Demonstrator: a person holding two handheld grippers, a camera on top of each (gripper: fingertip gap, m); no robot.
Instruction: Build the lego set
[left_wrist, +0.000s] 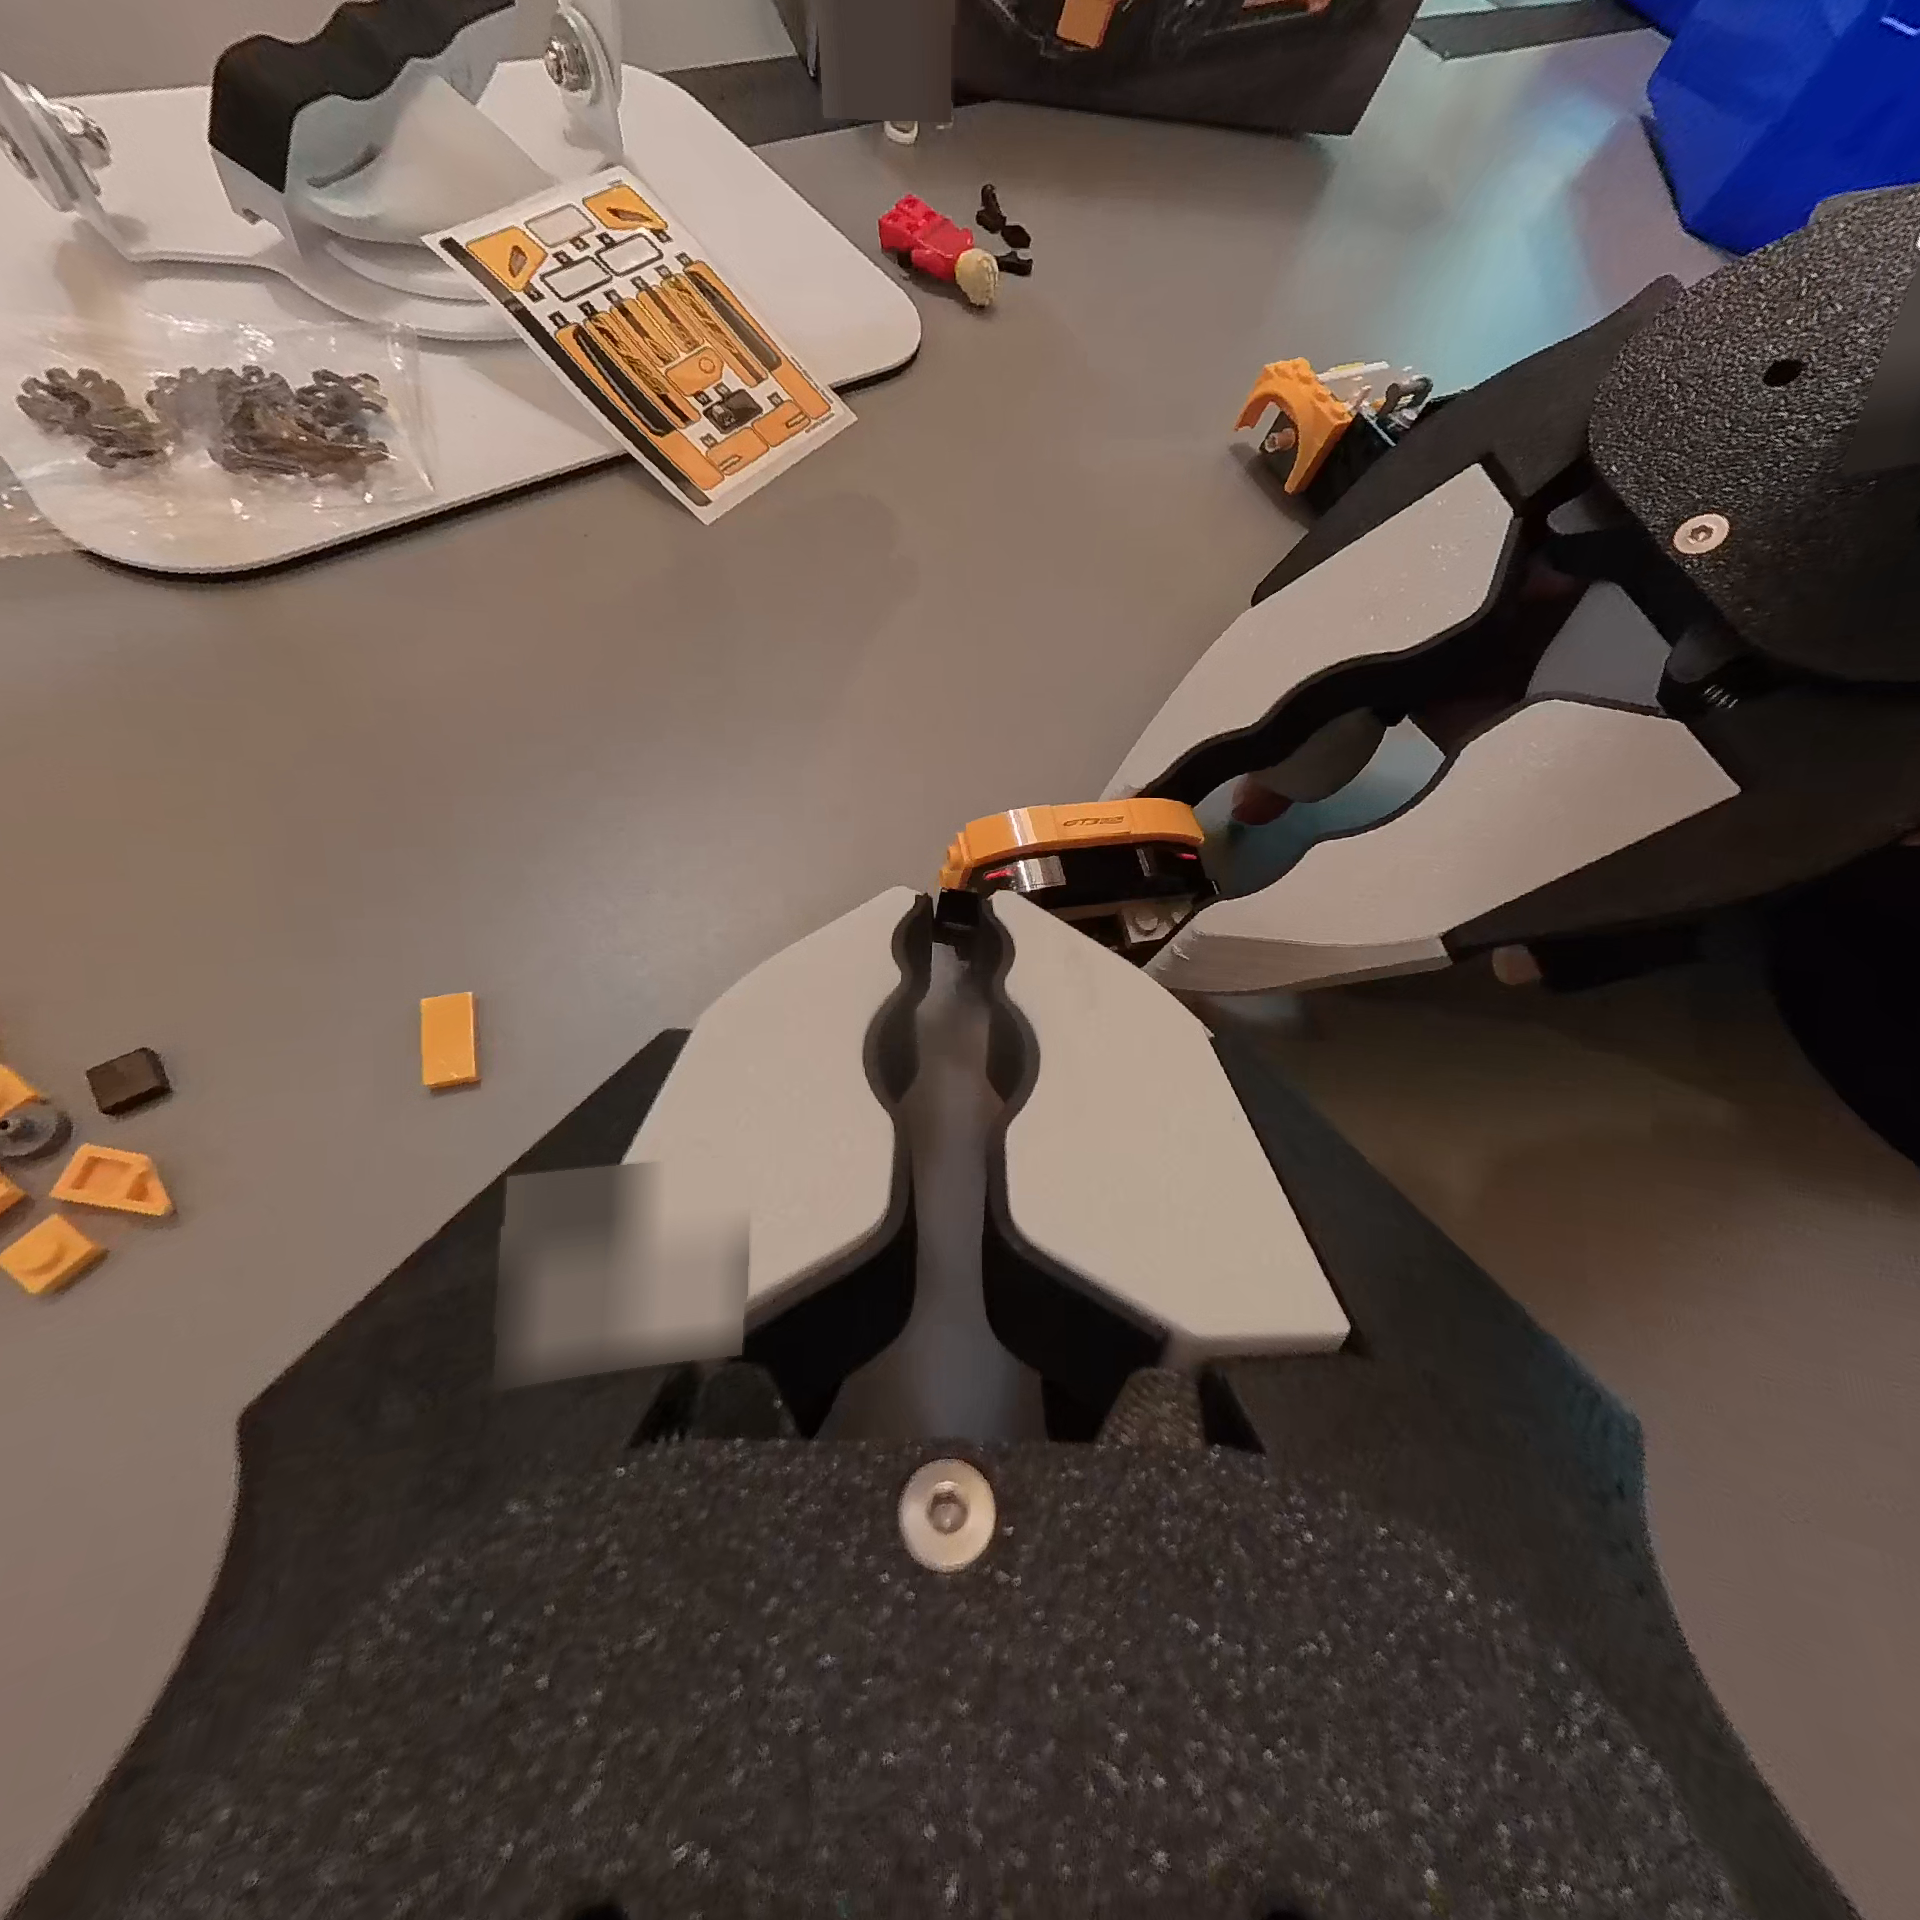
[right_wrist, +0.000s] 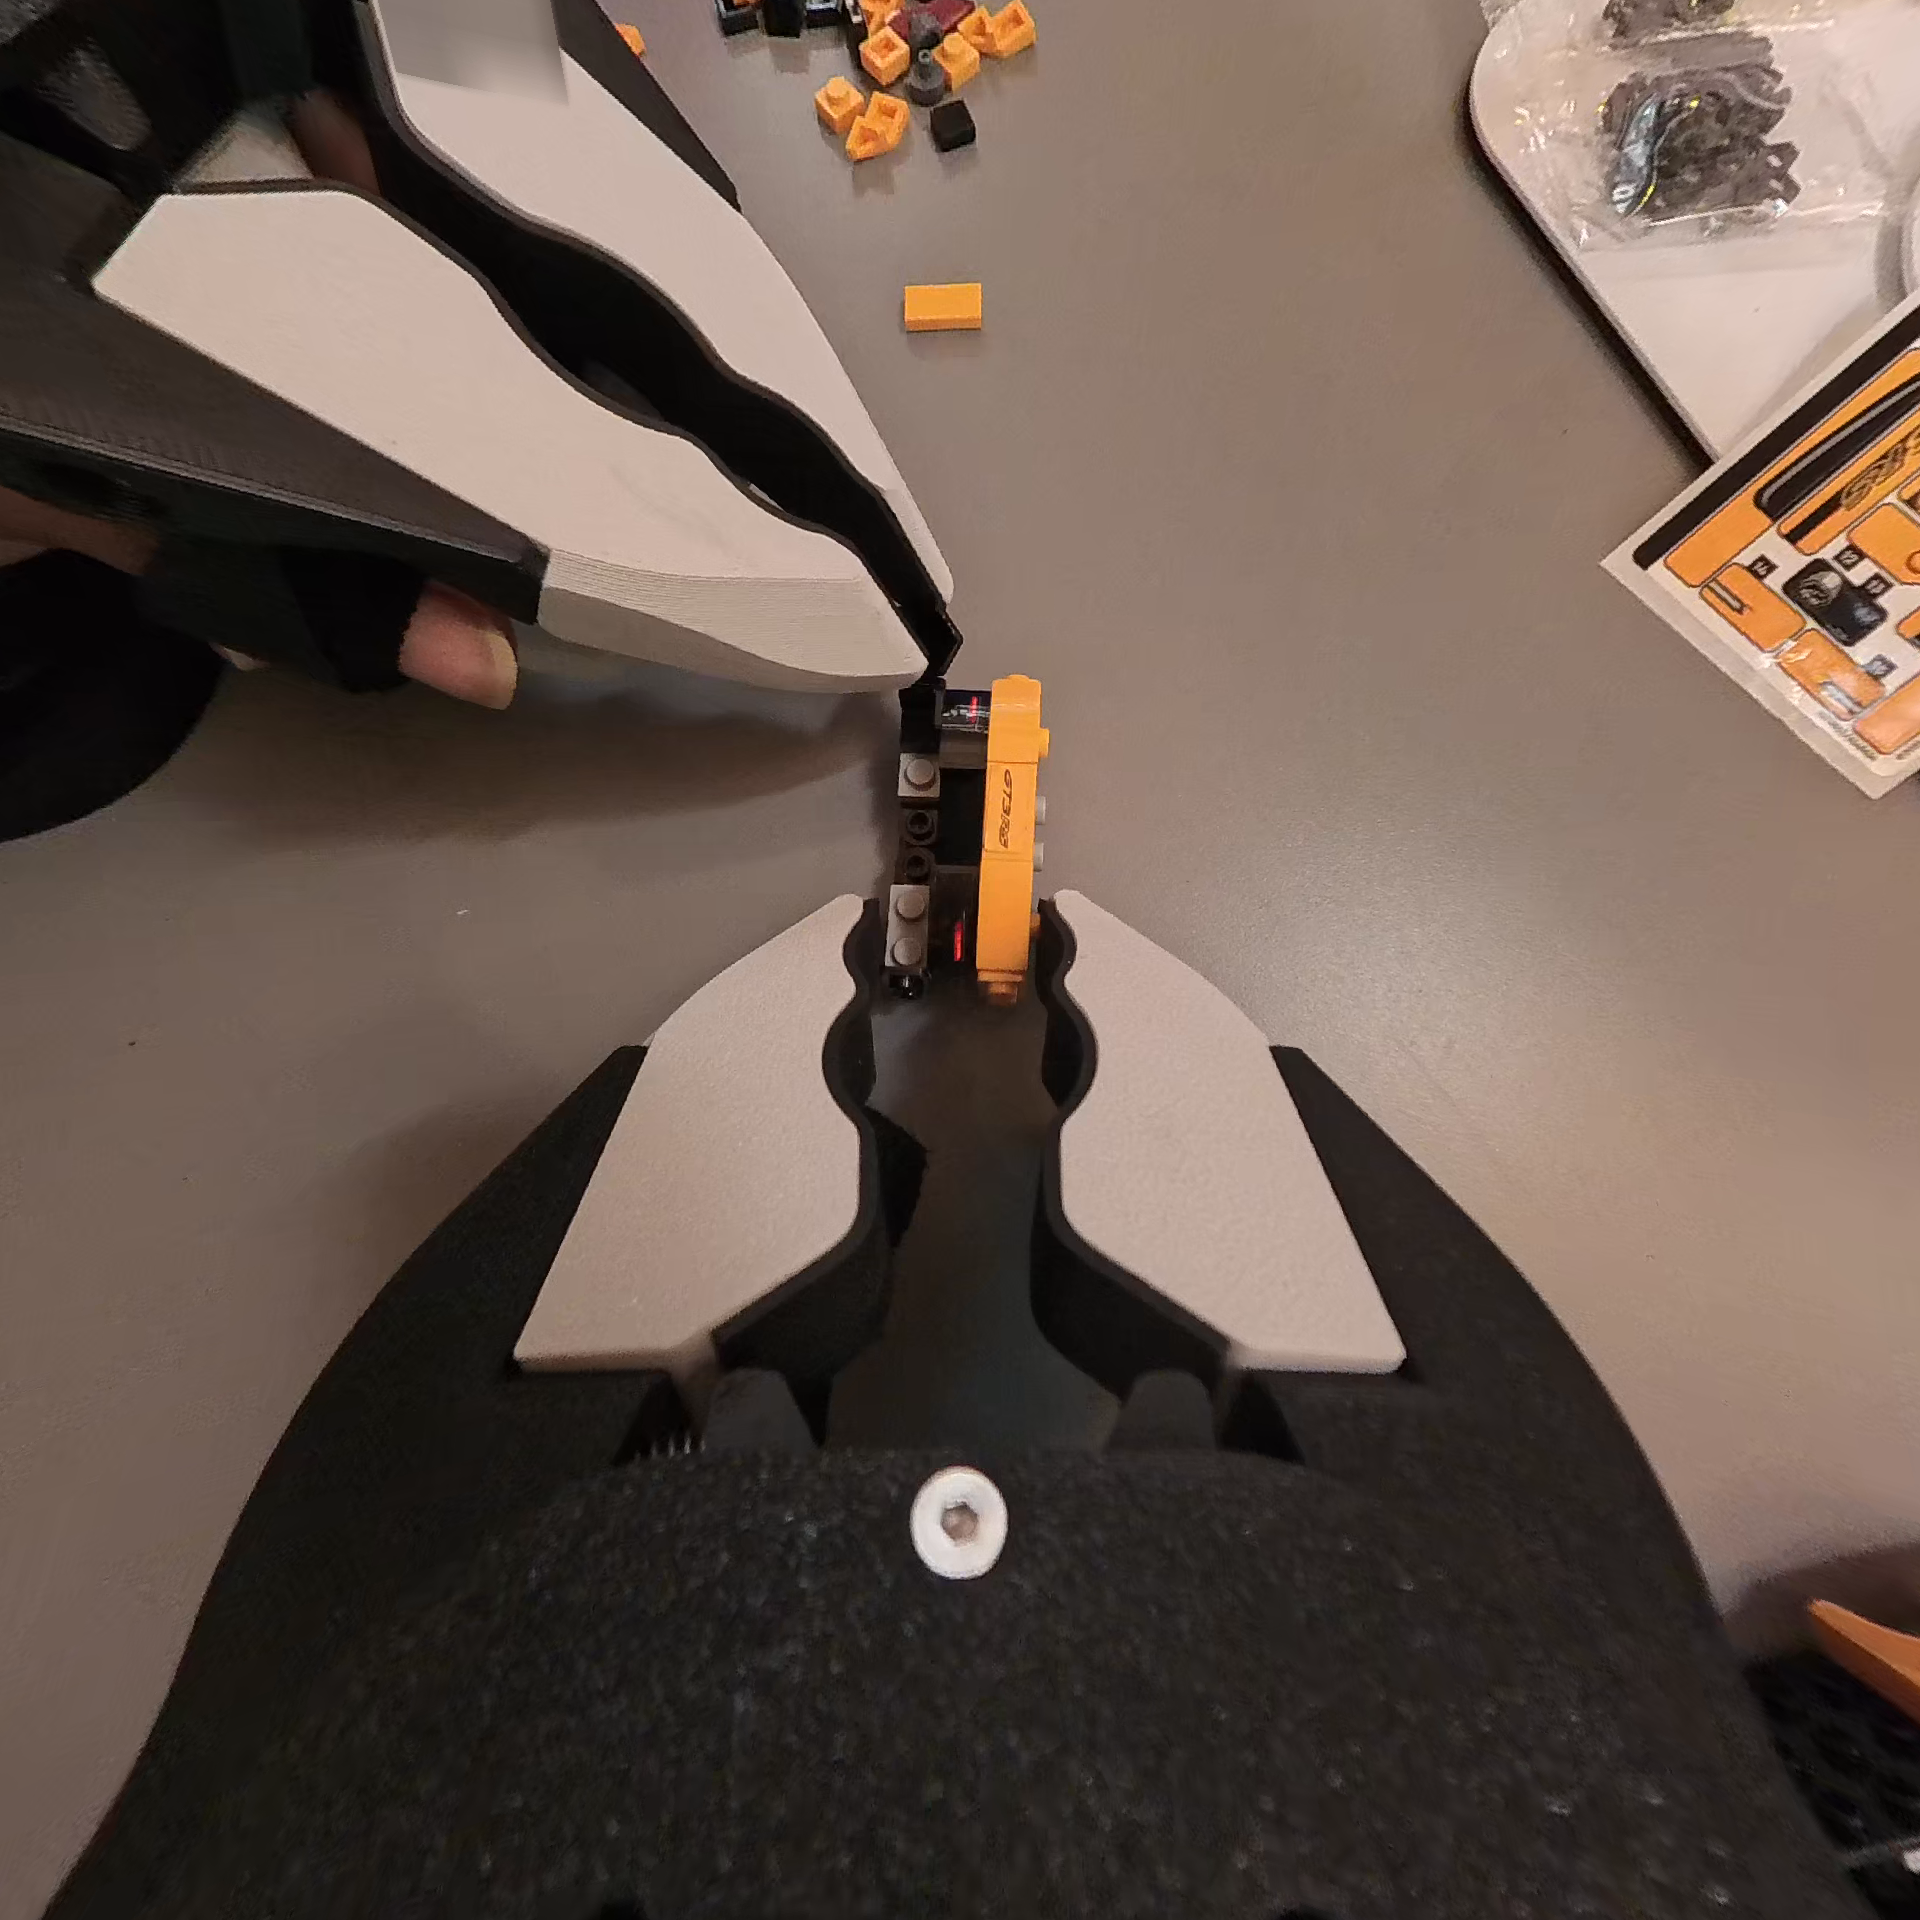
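Centrally, above a smooth grey table, the right gripper clamps one end of a small orange-and-black lego assembly, whose curved orange strip carries printed lettering. The left gripper pinches a tiny black piece between nearly closed tips, touching the assembly's far end. Bare table lies around them; farther off are an orange flat tile, loose orange pieces, an orange sticker sheet and a crinkly clear bag on a white tray.
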